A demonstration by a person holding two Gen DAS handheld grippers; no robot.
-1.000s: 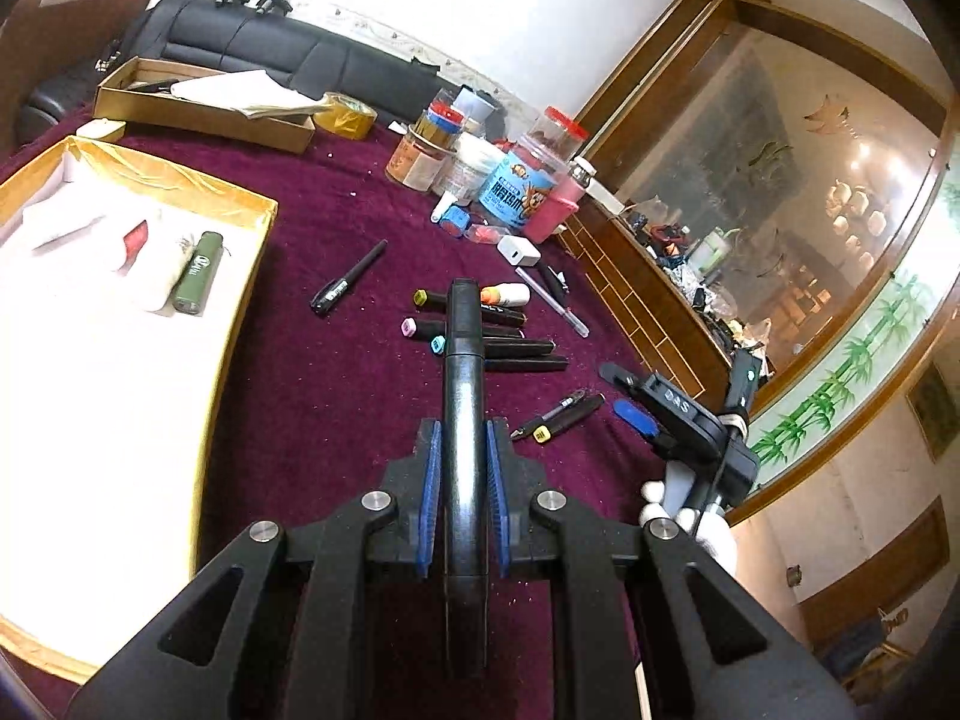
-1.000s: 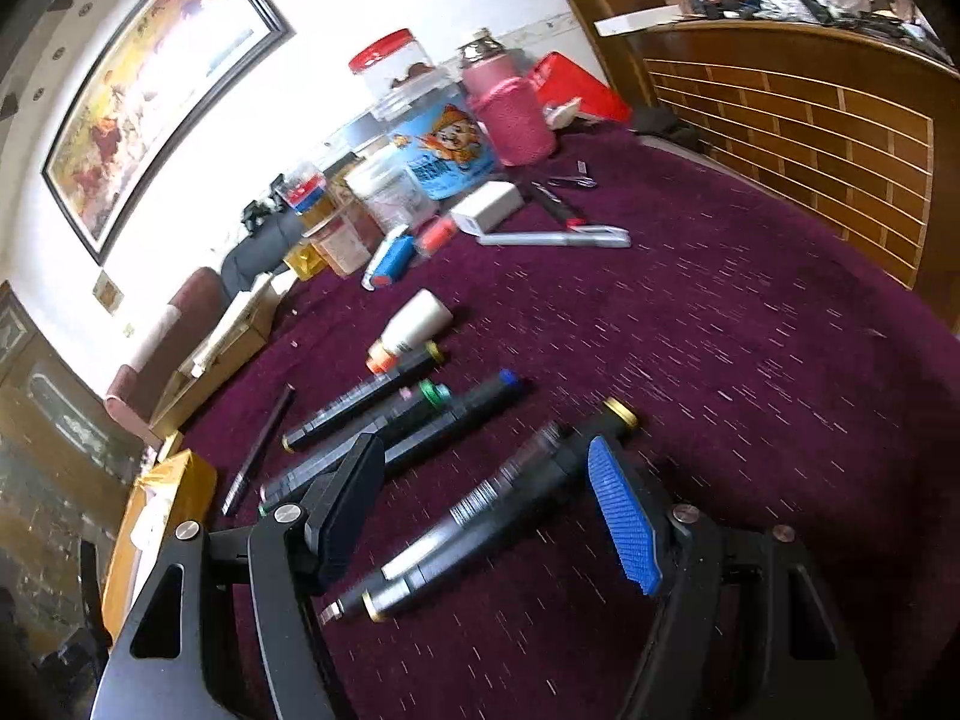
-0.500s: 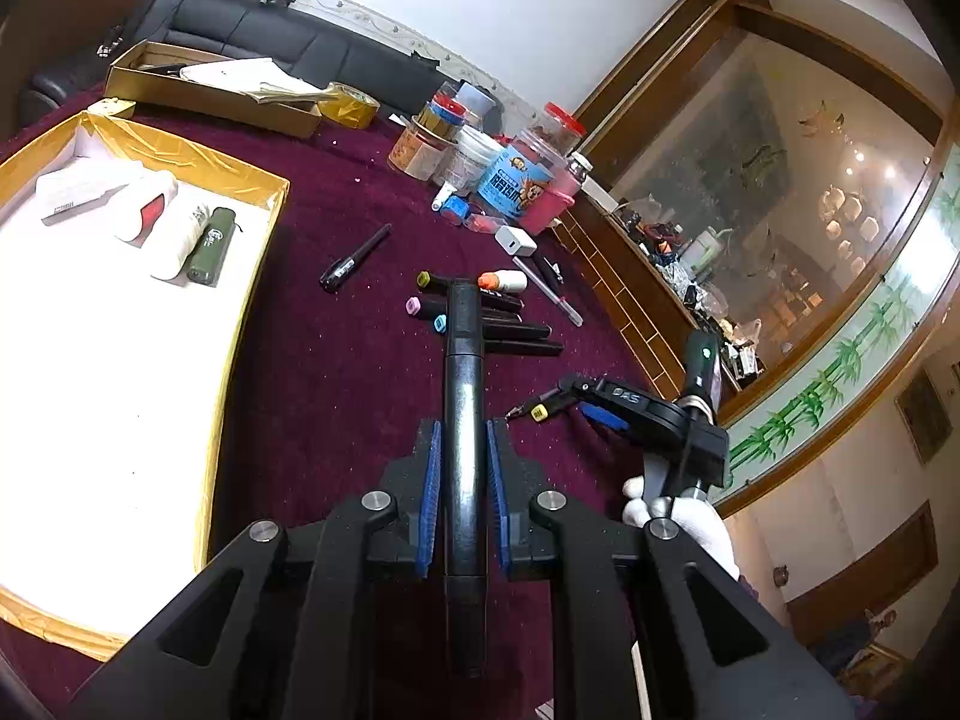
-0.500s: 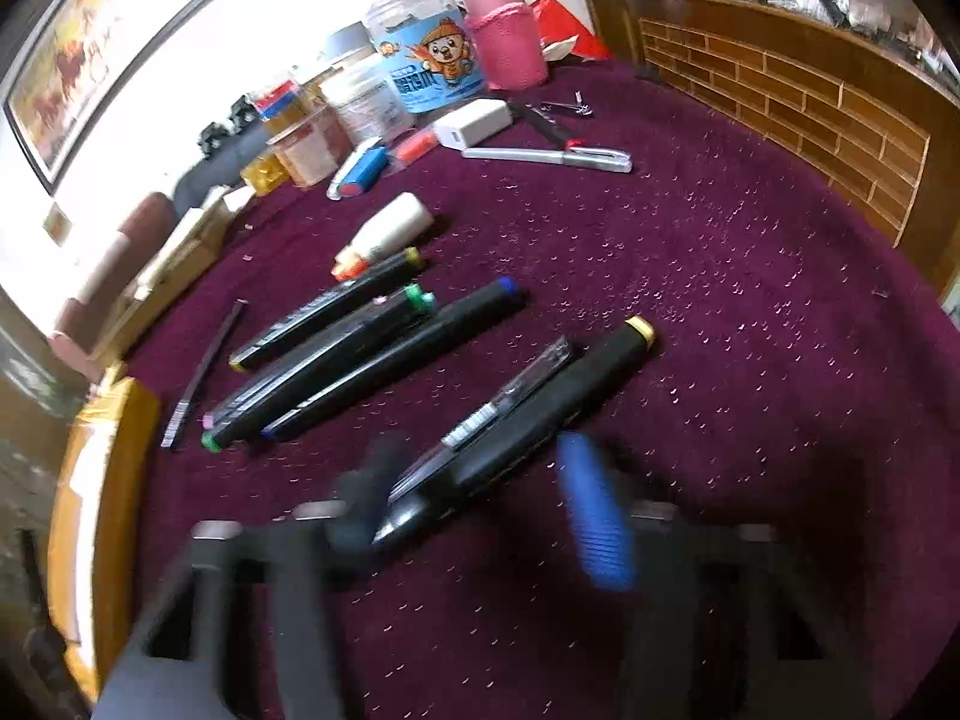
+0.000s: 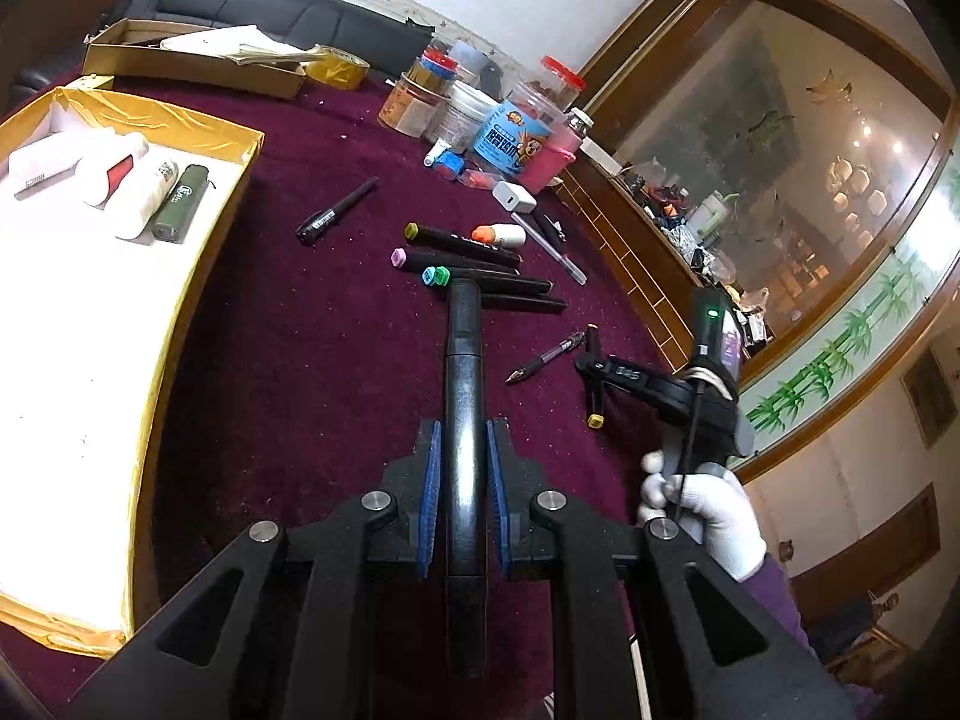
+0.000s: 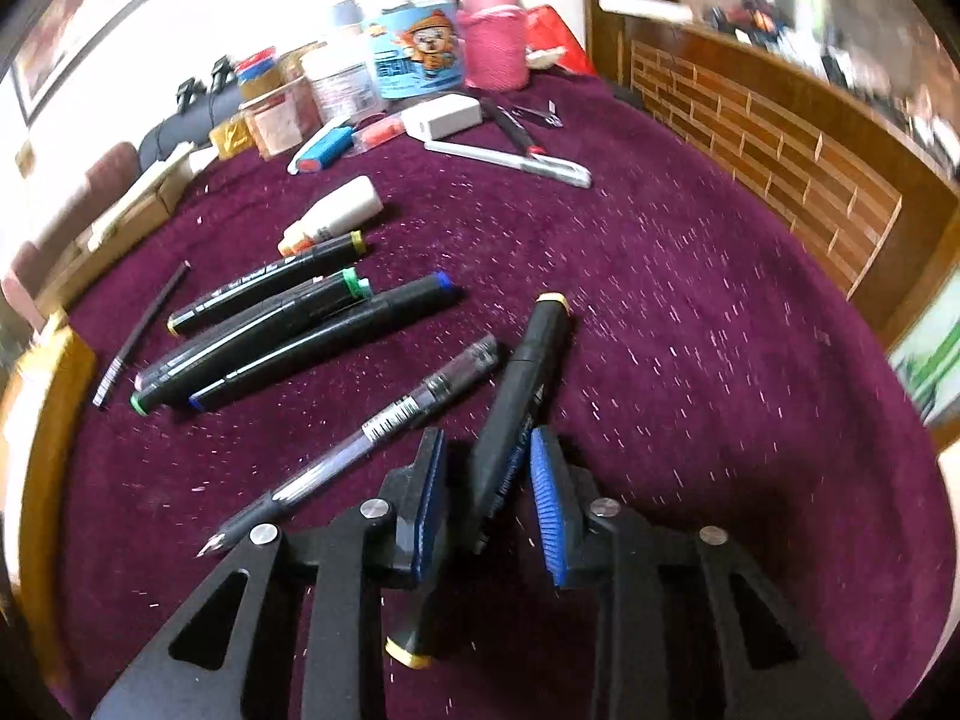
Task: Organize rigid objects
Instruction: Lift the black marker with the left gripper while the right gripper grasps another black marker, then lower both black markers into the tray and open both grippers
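Observation:
My left gripper (image 5: 462, 468) is shut on a black marker (image 5: 465, 372) that points forward above the maroon cloth. My right gripper (image 6: 489, 480) is shut on a black yellow-capped marker (image 6: 528, 372), tilted upward off the cloth; this gripper also shows in the left wrist view (image 5: 600, 369). A clear gel pen (image 6: 384, 426) lies just left of the right gripper. Three black markers (image 6: 288, 324) lie side by side further left. The gold-rimmed white tray (image 5: 198, 252) at left holds a green lighter (image 5: 180, 201) and white items.
Jars and a blue can (image 5: 510, 132) stand at the back, beside a white charger (image 5: 515, 198), a white glue bottle (image 5: 504, 234) and a silver pen (image 5: 549, 246). A thin black pen (image 5: 336, 213) lies near the tray. A cardboard box (image 5: 192, 63) sits far back. Wooden ledge at right.
My right gripper closed on the yellow-capped marker and lifted its end, leaving the gel pen on the cloth. My left gripper drew back a little with its marker.

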